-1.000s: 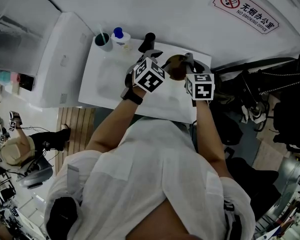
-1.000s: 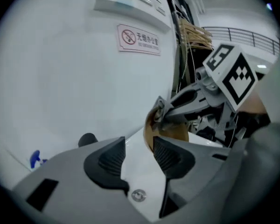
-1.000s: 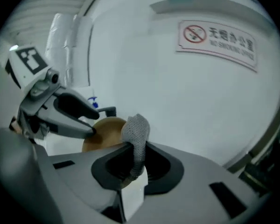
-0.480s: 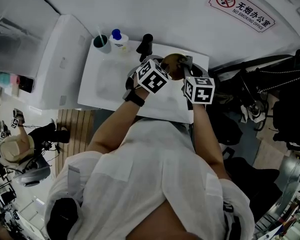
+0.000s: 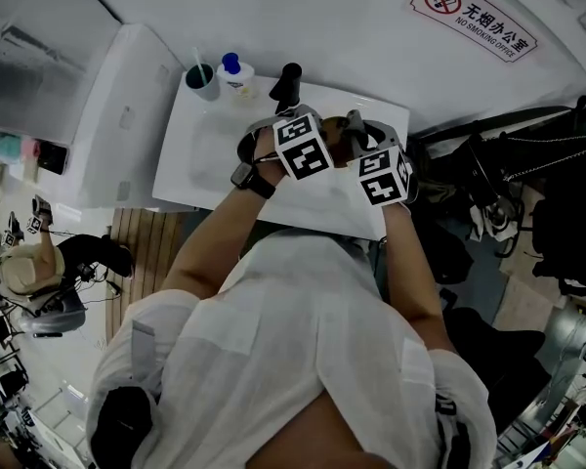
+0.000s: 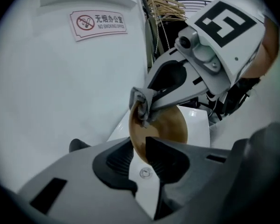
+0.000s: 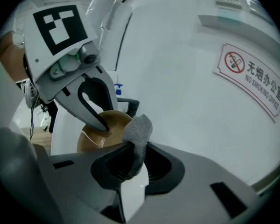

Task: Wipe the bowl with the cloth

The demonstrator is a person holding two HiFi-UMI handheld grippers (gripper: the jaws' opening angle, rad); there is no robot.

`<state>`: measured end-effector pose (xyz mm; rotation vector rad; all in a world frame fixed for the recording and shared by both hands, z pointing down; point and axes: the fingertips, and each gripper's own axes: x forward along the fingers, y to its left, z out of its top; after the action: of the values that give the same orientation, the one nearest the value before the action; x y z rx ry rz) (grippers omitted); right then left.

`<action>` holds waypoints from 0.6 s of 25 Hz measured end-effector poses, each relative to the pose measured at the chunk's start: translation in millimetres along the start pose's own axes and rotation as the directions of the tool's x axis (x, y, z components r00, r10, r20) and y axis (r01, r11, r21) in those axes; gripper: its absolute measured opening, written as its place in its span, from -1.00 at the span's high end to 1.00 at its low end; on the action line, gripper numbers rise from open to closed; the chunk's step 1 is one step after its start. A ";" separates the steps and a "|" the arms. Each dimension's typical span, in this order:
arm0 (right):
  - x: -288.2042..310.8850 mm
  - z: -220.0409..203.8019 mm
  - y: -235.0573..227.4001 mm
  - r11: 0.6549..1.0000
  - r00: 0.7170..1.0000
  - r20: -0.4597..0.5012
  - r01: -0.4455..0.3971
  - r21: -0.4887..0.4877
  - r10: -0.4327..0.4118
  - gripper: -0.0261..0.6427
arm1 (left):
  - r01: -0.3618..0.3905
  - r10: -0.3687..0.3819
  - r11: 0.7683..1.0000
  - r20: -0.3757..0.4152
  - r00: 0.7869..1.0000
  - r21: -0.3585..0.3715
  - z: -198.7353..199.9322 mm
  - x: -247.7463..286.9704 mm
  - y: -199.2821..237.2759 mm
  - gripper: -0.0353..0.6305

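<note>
Two tongs working at once, bowl and cloth met over the white basin (image 5: 203, 154)!
My left gripper (image 6: 141, 149) had just been closing, and there it was, jaws pinched on the lower rim of the brown bowl (image 6: 167, 126), which stood tilted on edge above the basin. My right gripper (image 7: 130, 158) was clamped tight on the grey cloth (image 7: 138, 133), one fold poking up past the jaws, touching the bowl's upper rim opposite my left gripper.
</note>
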<state>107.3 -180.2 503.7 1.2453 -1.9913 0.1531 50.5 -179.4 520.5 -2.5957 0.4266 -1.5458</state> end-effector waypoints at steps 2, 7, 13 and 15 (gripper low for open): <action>1.0 1.8 8.5 0.996 1.000 -0.014 -0.027 -0.087 0.026 0.69 | 0.018 -0.017 0.999 -0.017 1.000 0.052 -0.5 -0.6 -3.9 0.64; 2.3 8.0 34.5 0.949 0.996 -0.034 -0.089 -0.302 0.083 0.70 | 0.033 -0.028 0.986 -0.036 0.999 0.165 2.8 -1.1 -12.2 0.75; 6.2 13.4 47.1 0.920 0.993 -0.031 -0.120 -0.374 0.117 0.70 | 0.012 -0.010 0.989 -0.014 1.000 0.148 3.1 0.0 -13.1 0.81; 7.4 14.1 43.7 0.948 0.994 -0.009 -0.110 -0.299 0.113 0.70 | -0.005 0.004 0.997 0.014 1.000 0.082 3.9 -1.4 -7.8 0.83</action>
<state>62.6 -169.6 511.0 0.9416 -2.0042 -0.0968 54.7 -171.9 519.1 -2.5408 0.3597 -1.5098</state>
